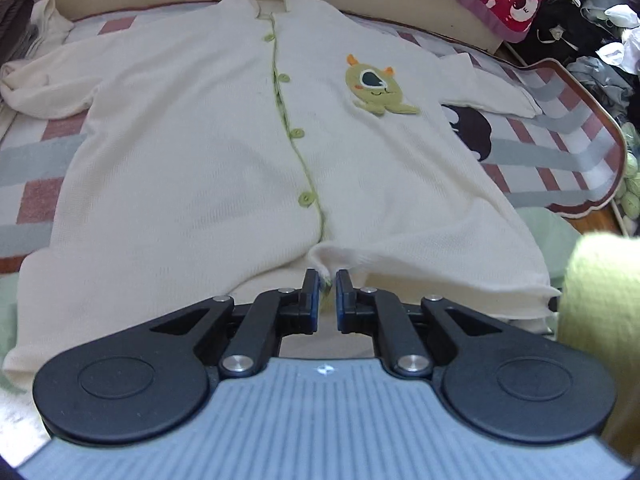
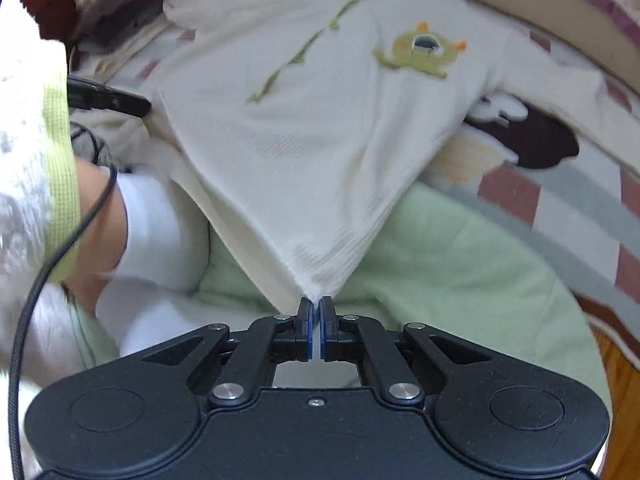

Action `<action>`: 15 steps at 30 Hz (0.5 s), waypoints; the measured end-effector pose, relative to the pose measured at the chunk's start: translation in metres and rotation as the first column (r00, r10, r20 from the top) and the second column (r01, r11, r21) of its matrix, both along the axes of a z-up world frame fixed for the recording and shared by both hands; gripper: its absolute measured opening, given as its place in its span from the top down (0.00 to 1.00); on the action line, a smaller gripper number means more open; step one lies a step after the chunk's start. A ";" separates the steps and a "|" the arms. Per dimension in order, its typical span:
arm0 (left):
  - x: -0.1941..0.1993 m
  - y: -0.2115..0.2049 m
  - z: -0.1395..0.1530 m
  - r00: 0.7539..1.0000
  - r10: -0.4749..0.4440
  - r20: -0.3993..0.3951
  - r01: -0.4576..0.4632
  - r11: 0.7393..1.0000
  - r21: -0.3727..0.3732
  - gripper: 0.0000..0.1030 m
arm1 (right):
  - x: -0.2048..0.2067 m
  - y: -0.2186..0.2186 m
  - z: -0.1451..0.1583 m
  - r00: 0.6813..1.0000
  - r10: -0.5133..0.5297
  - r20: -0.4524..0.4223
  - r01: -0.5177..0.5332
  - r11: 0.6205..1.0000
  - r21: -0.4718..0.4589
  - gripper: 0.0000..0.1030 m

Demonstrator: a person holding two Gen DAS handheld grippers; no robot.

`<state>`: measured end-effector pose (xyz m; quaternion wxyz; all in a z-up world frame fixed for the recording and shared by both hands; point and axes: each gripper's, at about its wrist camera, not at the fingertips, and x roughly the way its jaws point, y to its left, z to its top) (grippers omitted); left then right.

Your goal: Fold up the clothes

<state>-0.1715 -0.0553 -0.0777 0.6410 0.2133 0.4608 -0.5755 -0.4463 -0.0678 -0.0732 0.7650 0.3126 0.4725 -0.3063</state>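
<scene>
Both grippers (image 1: pixel 328 276) (image 2: pixel 316 304) pinched (fingers (image 2: pixel 306 320) together)

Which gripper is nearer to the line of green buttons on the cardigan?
Left. The left gripper pinches the hem directly below the green buttons; the right gripper pinches the cardigan's corner, further aside.

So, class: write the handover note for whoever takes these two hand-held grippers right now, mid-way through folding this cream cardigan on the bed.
Left hand-held gripper: shut on the cardigan's bottom hem at the green button placket.
Right hand-held gripper: shut on the hem's right corner, cloth pulled taut and lifted off the green sheet.
Cardigan lies front up, buttoned, monster patch showing, both sleeves spread out to the sides.
Done: garment laid out, hem gripped at two points.
Left: every fold; no fold is made yet.
</scene>
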 end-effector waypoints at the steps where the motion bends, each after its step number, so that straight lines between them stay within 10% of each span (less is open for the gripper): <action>1: 0.006 0.004 0.006 1.000 0.015 0.006 -0.015 1.000 -0.006 0.91 | -0.002 -0.001 0.003 1.000 -0.009 0.013 0.009 1.000 0.003 0.89; 4: 0.035 0.015 0.037 0.996 0.069 0.057 -0.065 0.996 -0.054 0.83 | -0.011 -0.012 0.032 0.987 -0.062 0.149 0.065 0.998 -0.010 0.74; 7: 0.072 0.021 0.058 0.983 0.138 0.119 -0.131 0.989 -0.068 0.49 | -0.001 -0.039 0.052 0.954 -0.095 0.284 0.104 0.994 -0.018 0.57; 10: 0.095 0.016 0.055 0.971 0.166 0.171 -0.168 0.986 -0.003 0.48 | 0.018 -0.070 0.066 0.912 -0.112 0.394 0.131 0.991 -0.022 0.57; 15: 0.081 -0.001 0.030 0.985 -0.032 0.167 0.019 0.996 0.083 0.47 | 0.120 -0.114 0.039 0.935 0.053 0.350 -0.074 0.996 0.048 0.57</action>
